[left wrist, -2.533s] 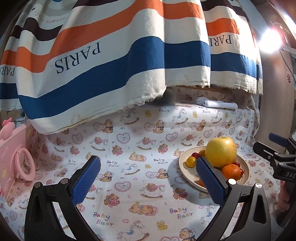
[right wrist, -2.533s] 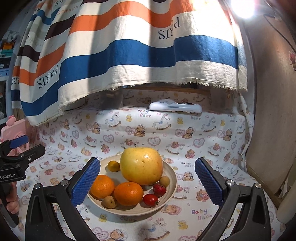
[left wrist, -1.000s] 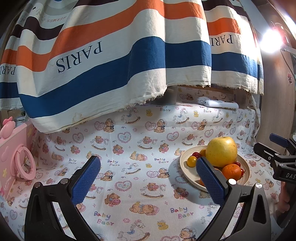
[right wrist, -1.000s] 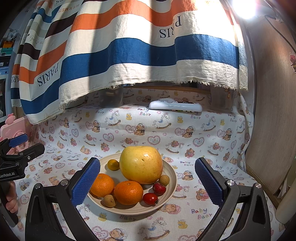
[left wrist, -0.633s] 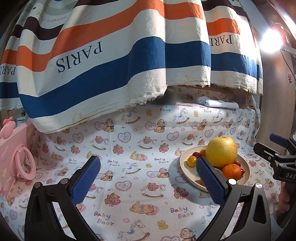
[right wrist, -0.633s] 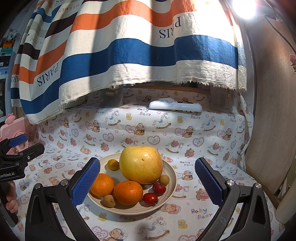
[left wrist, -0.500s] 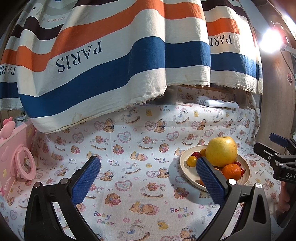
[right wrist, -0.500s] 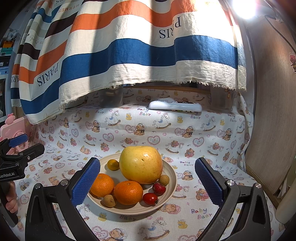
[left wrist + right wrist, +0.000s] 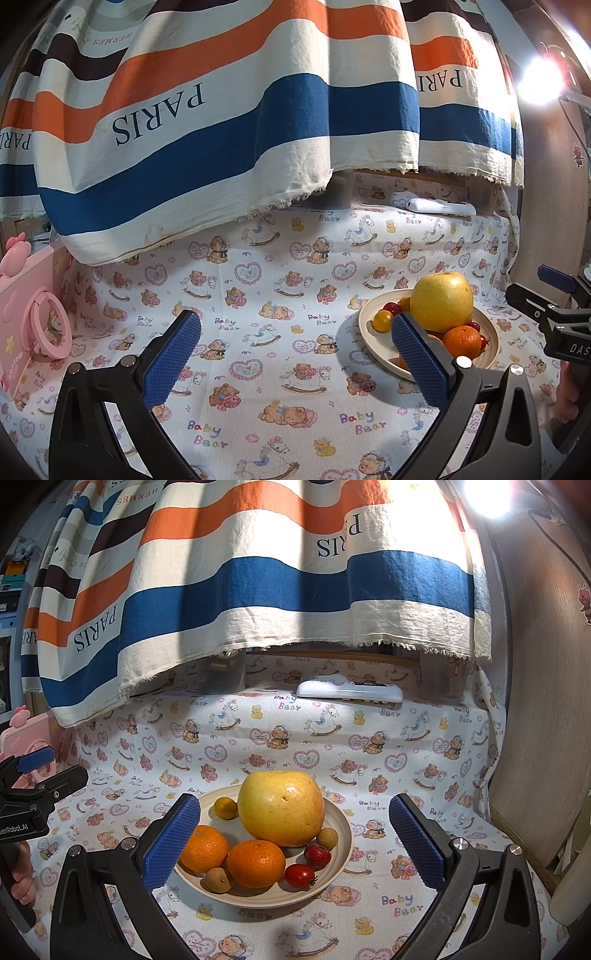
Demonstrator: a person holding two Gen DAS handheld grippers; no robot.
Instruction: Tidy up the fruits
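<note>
A: Fruits, left wrist view: big yellow apple (image 9: 441, 302), orange (image 9: 462, 342) and small yellow fruit (image 9: 382, 320) heaped on the cream plate (image 9: 491, 345), right of frame centre. Left gripper (image 9: 295, 360)?

B: Spread wide, empty, over bare cloth (image 9: 258, 295); likely parked aside.

A: Right wrist view?

B: Same plate (image 9: 341, 825), lower centre: apple (image 9: 281, 808), two oranges (image 9: 204, 848) (image 9: 256, 863), strawberry (image 9: 317, 855), cherry tomato (image 9: 299, 876). Right gripper (image 9: 294, 842) agape, holding nothing, framing the plate. Fits either fruits gathered already or awaiting sorting.

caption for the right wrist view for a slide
Open right gripper faces a plate piled with a large yellow apple, oranges and small fruits.
</note>
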